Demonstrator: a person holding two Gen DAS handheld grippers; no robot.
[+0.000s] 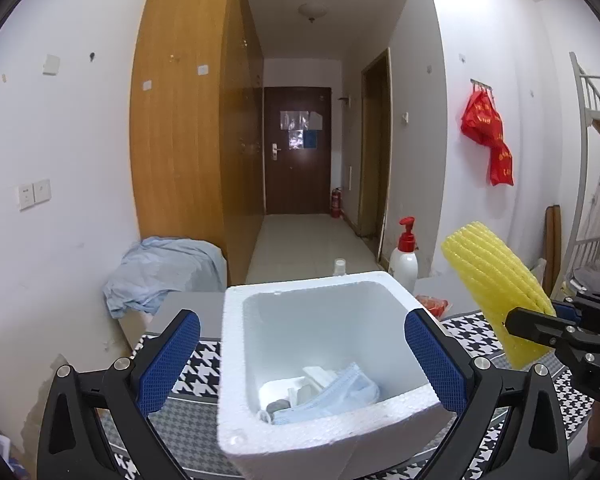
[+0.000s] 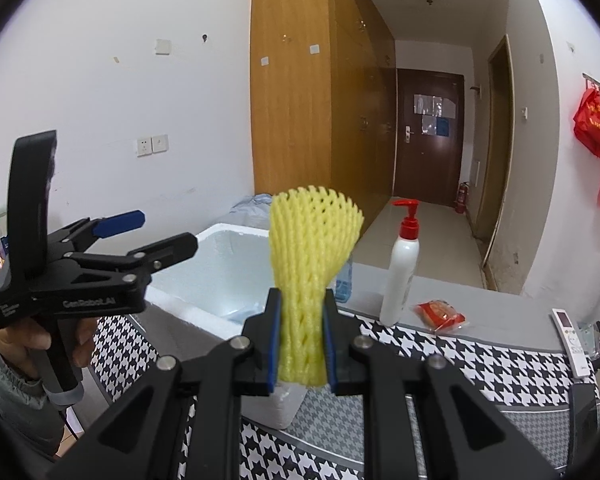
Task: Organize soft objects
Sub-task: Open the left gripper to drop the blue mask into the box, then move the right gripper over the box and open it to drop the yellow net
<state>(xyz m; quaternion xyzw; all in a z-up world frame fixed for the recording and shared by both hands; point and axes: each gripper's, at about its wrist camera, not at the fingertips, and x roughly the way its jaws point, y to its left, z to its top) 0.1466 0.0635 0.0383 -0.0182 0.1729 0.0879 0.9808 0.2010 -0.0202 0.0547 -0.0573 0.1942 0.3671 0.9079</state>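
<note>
right gripper [image 2: 300, 336] clamps yellow net [image 2: 306, 280] upright between its jaws; left gripper [image 1: 300, 364] spread wide, straddling foam box [image 1: 236, 360]

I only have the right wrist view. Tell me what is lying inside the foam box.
Observer: In the left wrist view, the white foam box holds a blue face mask and some small white pieces at the bottom.
Operator: Report the left gripper.
Observer: The left gripper is open, its fingers either side of the box.
Operator: Now say where my yellow foam net sits relative to the box.
Observer: The yellow foam net, clamped in the right gripper, is up to the right of the box, not over it.
</note>
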